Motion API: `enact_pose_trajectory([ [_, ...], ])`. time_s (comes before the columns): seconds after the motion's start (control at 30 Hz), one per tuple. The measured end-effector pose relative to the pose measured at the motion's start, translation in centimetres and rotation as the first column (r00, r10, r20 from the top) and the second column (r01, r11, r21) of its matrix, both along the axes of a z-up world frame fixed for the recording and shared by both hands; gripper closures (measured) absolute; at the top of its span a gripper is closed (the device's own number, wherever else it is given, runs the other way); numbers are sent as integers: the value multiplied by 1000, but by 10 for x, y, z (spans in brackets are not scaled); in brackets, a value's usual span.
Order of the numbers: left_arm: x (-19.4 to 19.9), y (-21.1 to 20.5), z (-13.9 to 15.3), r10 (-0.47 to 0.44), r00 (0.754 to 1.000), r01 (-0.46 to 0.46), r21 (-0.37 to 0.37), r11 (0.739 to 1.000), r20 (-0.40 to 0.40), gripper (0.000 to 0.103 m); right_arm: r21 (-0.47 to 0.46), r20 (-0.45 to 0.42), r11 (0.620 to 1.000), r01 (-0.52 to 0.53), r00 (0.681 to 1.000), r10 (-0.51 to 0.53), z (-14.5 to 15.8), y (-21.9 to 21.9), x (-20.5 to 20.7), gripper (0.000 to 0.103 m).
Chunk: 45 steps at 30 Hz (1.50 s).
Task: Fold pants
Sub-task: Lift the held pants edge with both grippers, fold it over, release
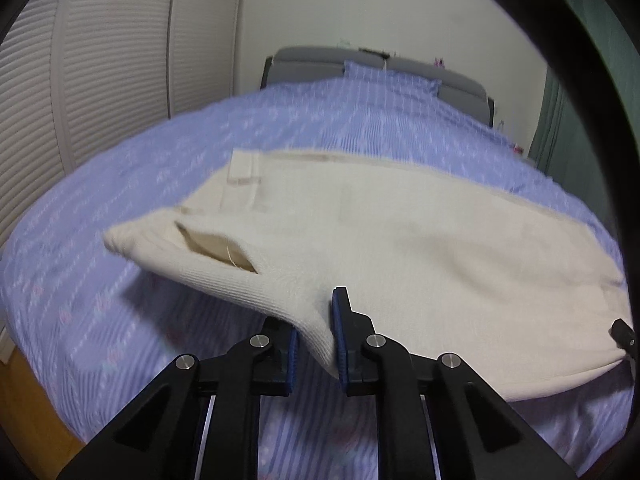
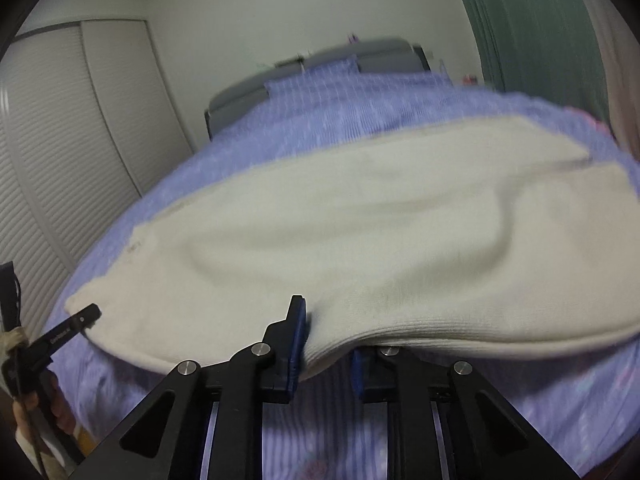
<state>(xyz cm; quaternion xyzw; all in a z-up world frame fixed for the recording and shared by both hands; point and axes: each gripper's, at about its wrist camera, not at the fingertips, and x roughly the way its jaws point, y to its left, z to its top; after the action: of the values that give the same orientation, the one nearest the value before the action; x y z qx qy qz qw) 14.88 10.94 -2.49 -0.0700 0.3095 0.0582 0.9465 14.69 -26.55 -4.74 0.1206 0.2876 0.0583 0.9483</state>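
Left wrist view: the left gripper [image 1: 316, 340], at six o'clock, has its blue pads closed on the near ribbed edge of the cream pants [image 1: 360, 232], which are spread across a lilac striped bed cover [image 1: 120, 160]. The pants' right end is cut off at three o'clock.

Right wrist view: the right gripper [image 2: 326, 340] pinches the same edge; fabric hides its right pad. At eight o'clock, the left gripper's tip [image 2: 86, 316] is partly visible.

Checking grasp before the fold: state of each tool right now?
Left tool: closed on the near edge of the cream pants.
Right tool: closed on the same near edge.
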Motion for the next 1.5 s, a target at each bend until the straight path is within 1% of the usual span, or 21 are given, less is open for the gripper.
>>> enact_pose_trajectory([
  [0.07, 13, -1, 16, -2, 1000, 2, 0, 1000, 23, 87, -9, 37, 1000, 1, 999, 0, 19, 0, 12, 83],
  [0.13, 33, -2, 34, -4, 999, 4, 8, 1000, 45, 88, -11, 56, 1000, 0, 998, 1, 33, -1, 22, 84],
  [0.2, 44, -1, 48, -4, 998, 3, 17, 1000, 66, 88, -23, 76, 1000, -3, 997, 5, 49, -2, 40, 84],
  [0.37, 86, -2, 85, -10, 995, 6, 41, 999, 99, 88, -102, 112, 995, -11, 993, 23, 86, 3, 87, 84],
  [0.5, 127, -7, 103, -5, 996, -1, 65, 998, 90, 87, -143, 124, 990, -19, 992, 37, 110, 7, 122, 84],
  [0.57, 153, -8, 108, -3, 998, -2, 68, 998, 70, 88, -152, 106, 988, -27, 993, 44, 120, 10, 149, 84],
  [0.63, 178, -10, 109, -1, 999, -2, 81, 997, 45, 87, -154, 81, 987, -37, 995, 50, 122, 11, 170, 84],
  [0.77, 225, -16, 93, -2, 1000, 5, 132, 991, -23, 87, -166, 12, 985, -49, 999, 52, 110, 16, 228, 84],
  [0.83, 248, -16, 80, 1, 998, 7, 138, 990, -61, 87, -165, -24, 985, -54, 998, 50, 100, 17, 250, 84],
  [0.87, 257, -16, 74, 3, 997, 7, 135, 991, -75, 87, -166, -49, 984, -59, 997, 52, 92, 19, 267, 84],
  [0.97, 280, -13, 56, 7, 993, 8, 130, 992, -116, 87, -180, -100, 981, -68, 994, 51, 72, 22, 301, 84],
  [1.07, 298, -12, 37, 5, 988, 17, 140, 990, -152, 87, -168, -155, 983, -73, 987, 47, 51, 25, 330, 84],
  [1.23, 319, -6, 18, 18, 980, 7, 125, 992, -197, 87, -178, -201, 981, -78, 979, 42, 23, 33, 360, 84],
  [1.27, 332, -10, 17, 21, 979, 5, 124, 992, -203, 87, -186, -203, 979, -80, 978, 41, 20, 35, 364, 84],
  [1.33, 337, -8, 10, 28, 977, -2, 124, 992, -214, 87, -198, -211, 977, -79, 977, 36, 15, 37, 371, 84],
  [1.4, 345, -9, 3, 34, 972, -4, 126, 992, -234, 87, -202, -236, 977, -73, 971, 24, 7, 39, 380, 84],
  [1.5, 344, -6, -5, 39, 961, 1, 145, 989, -274, 85, -193, -285, 978, -73, 959, 16, -2, 38, 388, 84],
])
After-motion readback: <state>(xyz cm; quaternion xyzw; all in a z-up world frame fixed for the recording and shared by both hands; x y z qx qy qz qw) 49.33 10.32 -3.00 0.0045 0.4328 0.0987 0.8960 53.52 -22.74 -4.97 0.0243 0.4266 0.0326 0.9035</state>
